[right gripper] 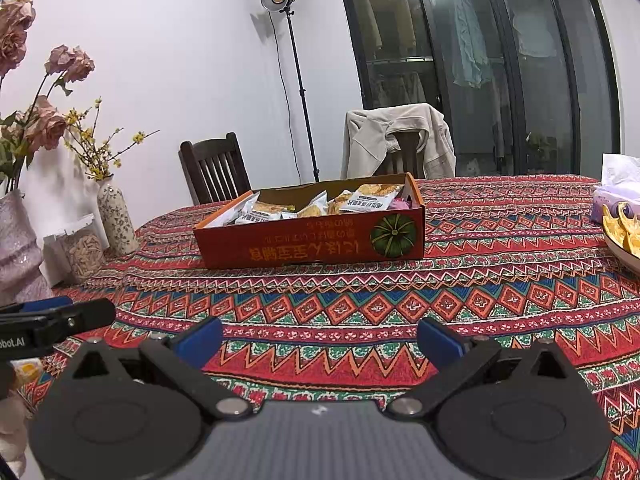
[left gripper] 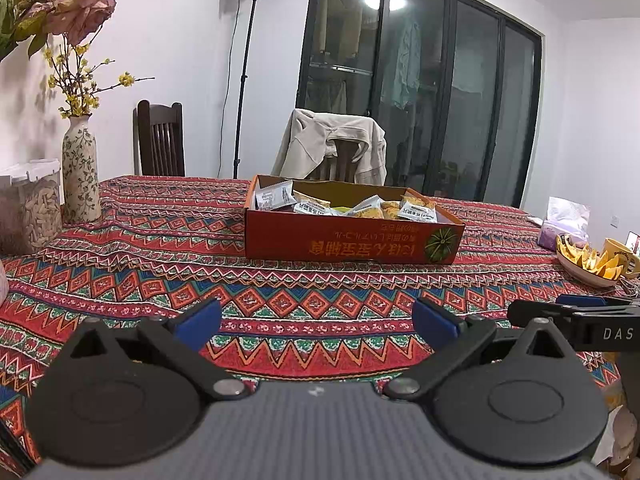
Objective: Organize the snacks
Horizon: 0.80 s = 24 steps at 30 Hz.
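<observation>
Your snack box (left gripper: 354,236) is a shallow red cardboard tray sitting on the table, toward its far edge and roughly midway along it. Its long axis runs left to right across your view, with one long printed side facing you; the lettering on that side reads upside down and the green pumpkin picture sits at its right end. In the right wrist view the box (right gripper: 312,236) looks skewed, its right end slightly farther from you. The open top faces up, and the snack packets (left gripper: 348,206) lie inside in a loose heap at mixed angles, several leaning on the walls; none lie on the cloth outside the box.

Your left gripper (left gripper: 318,322) hangs over the near part of the patterned tablecloth (left gripper: 160,248), well short of the box, its blue pads spread wide with only cloth between them. Your right gripper (right gripper: 320,340) is likewise spread apart and holds nothing, also above the near edge, just beside the left one.

At the table's left edge stand a floral vase (left gripper: 80,172) and a clear jar (left gripper: 30,208). At the right edge are a bowl of orange pieces (left gripper: 588,266), a yellow mug (left gripper: 620,252) and a tissue pack (left gripper: 564,220). Behind the far edge, a chair carries a beige jacket (left gripper: 332,146).
</observation>
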Motion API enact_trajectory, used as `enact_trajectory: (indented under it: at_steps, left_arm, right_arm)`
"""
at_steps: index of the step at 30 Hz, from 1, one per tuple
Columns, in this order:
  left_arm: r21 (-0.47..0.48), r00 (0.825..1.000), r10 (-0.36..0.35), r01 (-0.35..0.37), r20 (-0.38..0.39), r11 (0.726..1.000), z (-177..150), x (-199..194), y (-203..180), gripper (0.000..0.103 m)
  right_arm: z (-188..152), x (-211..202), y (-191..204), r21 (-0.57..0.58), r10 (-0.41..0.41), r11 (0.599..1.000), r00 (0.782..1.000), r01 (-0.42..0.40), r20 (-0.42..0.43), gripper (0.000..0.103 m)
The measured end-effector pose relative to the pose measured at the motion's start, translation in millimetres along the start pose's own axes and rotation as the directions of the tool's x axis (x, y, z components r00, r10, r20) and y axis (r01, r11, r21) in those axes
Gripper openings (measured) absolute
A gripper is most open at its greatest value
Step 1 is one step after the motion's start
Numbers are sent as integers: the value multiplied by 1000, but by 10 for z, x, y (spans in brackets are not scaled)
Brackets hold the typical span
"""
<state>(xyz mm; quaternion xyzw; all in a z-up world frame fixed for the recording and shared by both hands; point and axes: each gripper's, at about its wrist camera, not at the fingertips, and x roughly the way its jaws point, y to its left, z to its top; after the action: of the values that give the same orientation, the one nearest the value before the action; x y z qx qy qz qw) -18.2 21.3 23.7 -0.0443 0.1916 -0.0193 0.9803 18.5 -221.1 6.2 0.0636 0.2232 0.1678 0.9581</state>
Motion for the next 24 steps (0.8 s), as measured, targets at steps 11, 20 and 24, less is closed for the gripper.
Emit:
enact_trajectory:
  at_steps: [11, 20, 24]
  left_arm:
    - [2, 1000, 2, -2, -4, 1000, -21, 21, -13, 103]
    - [2, 1000, -16, 16, -3, 1000, -33, 19, -6, 103]
    - [-11, 999, -32, 32, 1, 999, -35, 7, 13, 103]
  right_arm:
    - [5, 0, 0, 1, 0, 1000, 1000, 0, -1, 103]
    - [-1, 5, 14, 2, 1, 1000, 1000, -1, -3, 103]
    - [-22, 6, 25, 2, 1, 1000, 1000, -1, -6, 103]
